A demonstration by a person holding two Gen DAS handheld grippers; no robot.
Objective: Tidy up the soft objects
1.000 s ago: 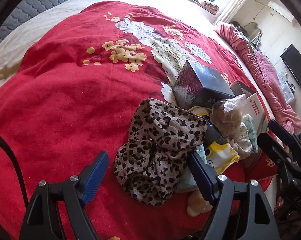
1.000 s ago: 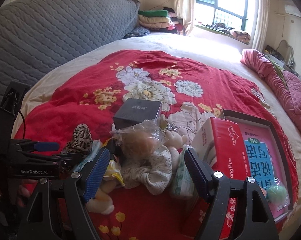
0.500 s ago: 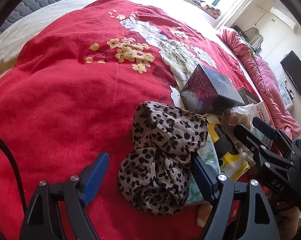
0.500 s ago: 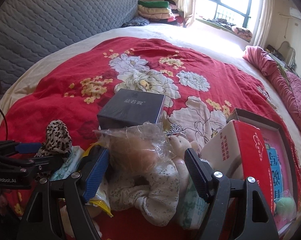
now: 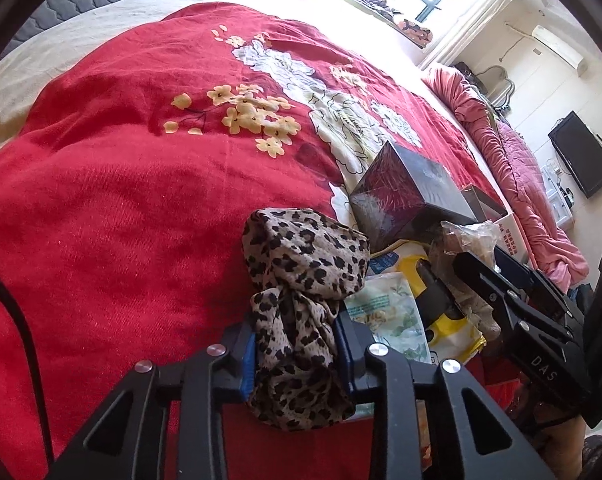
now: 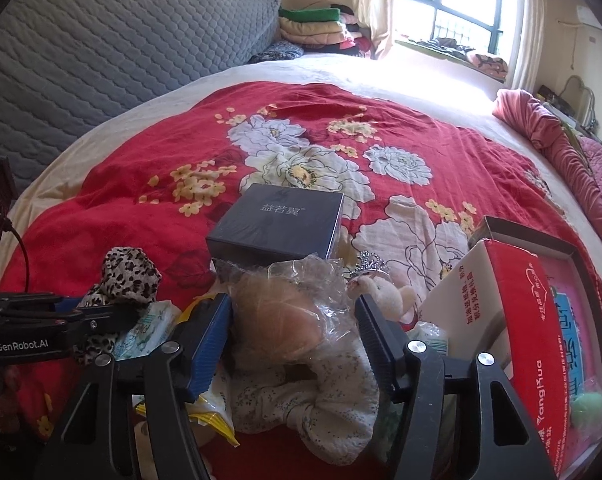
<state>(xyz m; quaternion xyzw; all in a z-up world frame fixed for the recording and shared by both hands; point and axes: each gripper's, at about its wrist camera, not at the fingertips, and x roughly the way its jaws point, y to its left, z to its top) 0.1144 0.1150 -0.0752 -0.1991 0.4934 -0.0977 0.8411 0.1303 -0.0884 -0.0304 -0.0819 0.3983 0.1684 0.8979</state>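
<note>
Red bed cover (image 5: 101,240) holds a messy pile. Left gripper (image 5: 297,346) has just squeezed shut on the spotted cloth (image 5: 301,280). Right gripper (image 6: 295,330) has been closing around the bagged toy (image 6: 277,316); lifting seems next.

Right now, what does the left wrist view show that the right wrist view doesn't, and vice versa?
Left wrist only: the left gripper with its blue pads pressed on the leopard-print cloth, jaws having just closed on it; a dark screen on the far wall.

Right wrist only: the right gripper, jaws just closing around the bagged doll, pads at its plastic wrap; the red carton; folded blankets by the headboard.

Both: red floral bedspread, dark box, leopard cloth, yellow packet, pink quilt, window.
</note>
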